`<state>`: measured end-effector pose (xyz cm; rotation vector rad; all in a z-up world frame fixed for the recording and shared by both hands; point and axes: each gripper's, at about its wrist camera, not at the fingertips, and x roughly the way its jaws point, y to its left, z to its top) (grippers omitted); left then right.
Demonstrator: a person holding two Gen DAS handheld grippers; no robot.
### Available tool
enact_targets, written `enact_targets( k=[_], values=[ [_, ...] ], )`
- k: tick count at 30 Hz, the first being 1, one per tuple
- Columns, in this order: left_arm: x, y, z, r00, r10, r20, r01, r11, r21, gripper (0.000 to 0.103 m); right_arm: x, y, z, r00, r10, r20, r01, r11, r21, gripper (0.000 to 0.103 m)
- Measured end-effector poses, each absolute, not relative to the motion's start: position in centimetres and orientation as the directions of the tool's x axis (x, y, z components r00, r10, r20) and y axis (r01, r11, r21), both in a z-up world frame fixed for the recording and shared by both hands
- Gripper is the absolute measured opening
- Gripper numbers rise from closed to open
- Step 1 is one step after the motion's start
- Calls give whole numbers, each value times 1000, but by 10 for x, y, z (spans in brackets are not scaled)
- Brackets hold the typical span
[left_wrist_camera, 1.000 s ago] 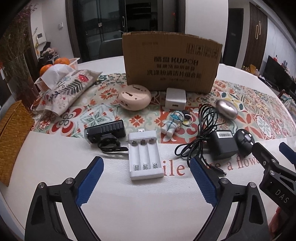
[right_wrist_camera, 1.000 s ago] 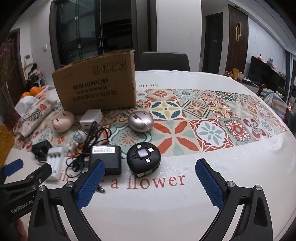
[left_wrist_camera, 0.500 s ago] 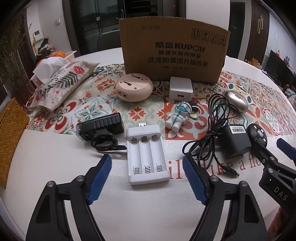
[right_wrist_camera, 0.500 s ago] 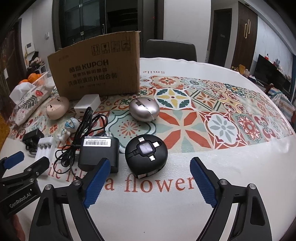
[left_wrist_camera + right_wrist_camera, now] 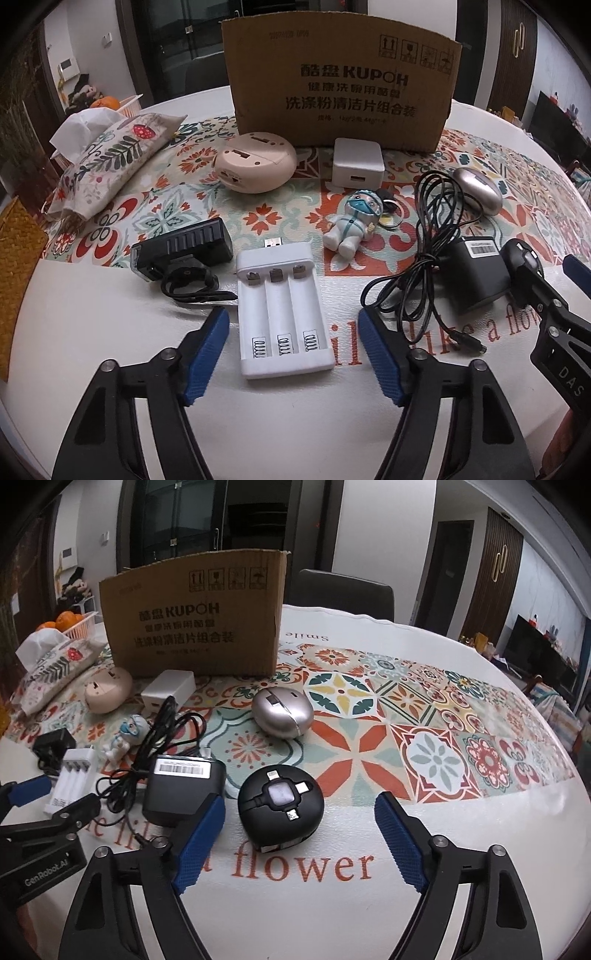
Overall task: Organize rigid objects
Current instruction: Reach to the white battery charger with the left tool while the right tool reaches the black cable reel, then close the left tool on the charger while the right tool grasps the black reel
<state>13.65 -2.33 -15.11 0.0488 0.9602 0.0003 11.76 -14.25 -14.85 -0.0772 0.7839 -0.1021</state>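
My left gripper (image 5: pixel 293 341) is open, its blue pads on either side of the near end of a white three-slot battery charger (image 5: pixel 282 308), not touching it. My right gripper (image 5: pixel 299 834) is open around a round black cable reel (image 5: pixel 281 806) without touching it. Beside these lie a black power adapter (image 5: pixel 183 788) with a coiled cord, a black clip light (image 5: pixel 184 251), an astronaut keychain figure (image 5: pixel 352 229), a silver egg-shaped case (image 5: pixel 282 716), a pink round device (image 5: pixel 256 166) and a white cube charger (image 5: pixel 356 164). An open cardboard box (image 5: pixel 341 79) stands behind them.
A floral tissue pouch (image 5: pixel 107 158) lies at the far left, with a basket of oranges (image 5: pixel 68 622) behind it. A woven yellow mat (image 5: pixel 16 273) sits at the left table edge. A dark chair (image 5: pixel 340 594) stands behind the round table.
Both grippers have moved forward and lower. The left one now straddles the battery charger's near end; the right one has closed in around the black cable reel. Objects have not moved.
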Motion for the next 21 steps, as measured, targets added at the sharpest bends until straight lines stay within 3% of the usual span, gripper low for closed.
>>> enact_targets(
  k=[7, 10, 14, 21],
  values=[
    [143, -19, -152, 589, 26, -808, 6, 999, 37, 60, 131, -141, -159, 678, -110, -727, 48, 993, -105, 73],
    [146, -19, -151, 592, 3, -806, 18, 1000, 18, 47, 136, -143, -162, 661, -96, -744, 52, 995, -83, 70],
    [147, -18, -151, 594, -9, -804, 30, 999, 11, 47, 140, -143, -168, 632, -53, -773, 34, 999, -41, 56],
    [142, -20, -146, 603, -39, -797, 60, 998, -4, 47, 136, -142, -168, 628, -47, -777, 43, 999, -25, 56]
  ],
)
